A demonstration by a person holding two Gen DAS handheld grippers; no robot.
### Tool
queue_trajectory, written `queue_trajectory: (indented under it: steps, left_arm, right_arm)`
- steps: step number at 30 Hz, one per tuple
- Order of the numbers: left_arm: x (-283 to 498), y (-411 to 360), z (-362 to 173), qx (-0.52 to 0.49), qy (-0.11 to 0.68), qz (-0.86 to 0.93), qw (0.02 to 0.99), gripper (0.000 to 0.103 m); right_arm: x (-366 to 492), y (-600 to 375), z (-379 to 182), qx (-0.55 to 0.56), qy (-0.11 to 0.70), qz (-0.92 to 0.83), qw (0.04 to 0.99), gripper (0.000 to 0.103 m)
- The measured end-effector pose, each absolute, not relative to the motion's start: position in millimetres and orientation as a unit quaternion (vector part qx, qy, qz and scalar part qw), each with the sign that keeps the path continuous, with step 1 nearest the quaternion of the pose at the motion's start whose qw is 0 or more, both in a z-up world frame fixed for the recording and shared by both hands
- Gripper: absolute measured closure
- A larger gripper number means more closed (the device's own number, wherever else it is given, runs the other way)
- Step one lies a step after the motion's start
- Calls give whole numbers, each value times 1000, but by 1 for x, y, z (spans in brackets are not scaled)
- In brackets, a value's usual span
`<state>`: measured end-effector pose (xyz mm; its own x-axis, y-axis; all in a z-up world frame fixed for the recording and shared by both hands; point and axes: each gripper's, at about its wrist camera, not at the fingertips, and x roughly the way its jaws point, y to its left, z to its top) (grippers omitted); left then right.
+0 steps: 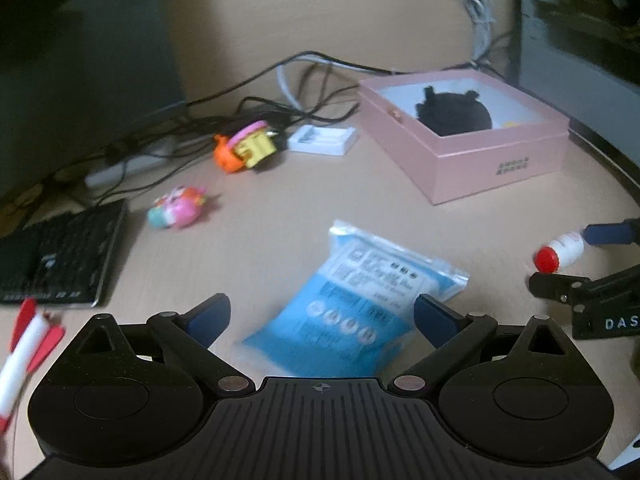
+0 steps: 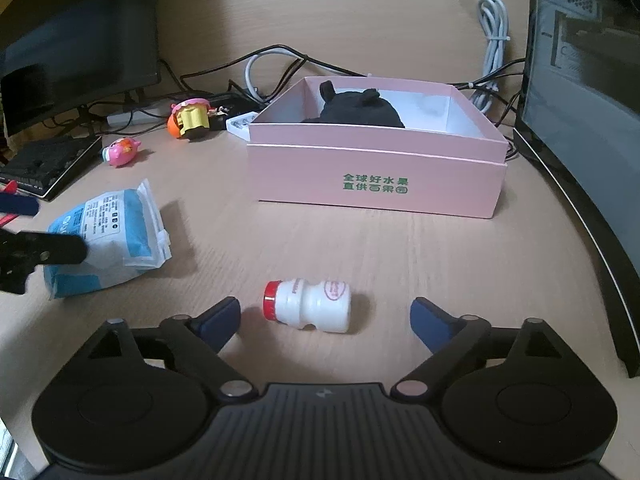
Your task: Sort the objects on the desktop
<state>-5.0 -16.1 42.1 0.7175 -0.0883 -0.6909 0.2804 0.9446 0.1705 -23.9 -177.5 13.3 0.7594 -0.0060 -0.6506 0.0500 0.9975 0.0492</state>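
Two grippers, both with jaws spread wide and nothing gripped yet. Right gripper [image 2: 325, 314] straddles the small white plastic bottle with a red cap [image 2: 308, 306], lying on its side in front of the open pink cardboard box [image 2: 376, 172] (black plush already inside). Left gripper [image 1: 322, 316] hovers over the blue-and-white plastic pouch [image 1: 352, 300], left of that box. Looks like the approach step; next is closing on each.
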Motion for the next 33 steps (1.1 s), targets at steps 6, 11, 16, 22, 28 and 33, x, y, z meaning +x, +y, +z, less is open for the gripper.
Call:
queue_trajectory:
  steps: [6, 11, 16, 22, 28, 33]
  left_arm:
    - [7, -25, 24, 125, 397, -99, 904, 13]
    - [-1, -25, 26, 118, 405, -93, 902, 35]
    - [-16, -25, 34, 78, 428, -94, 896, 41]
    - [-35, -32, 34, 79, 433, -113, 891, 40]
    - [-39, -36, 32, 82, 427, -105, 894, 20]
    - [-33, -39, 25, 86, 431, -99, 893, 25]
  right_arm:
    - [-24, -181, 13, 42, 349, -17, 936, 3]
    - [-24, -181, 13, 43, 349, -16, 936, 3]
    - [-23, -180, 13, 37, 350, -20, 936, 7]
    - [-23, -171, 15, 4, 343, -9, 939, 36]
    - [-21, -163, 22, -5, 352, 1, 936, 59]
    - [-29, -161, 25, -4, 360, 10, 933, 59]
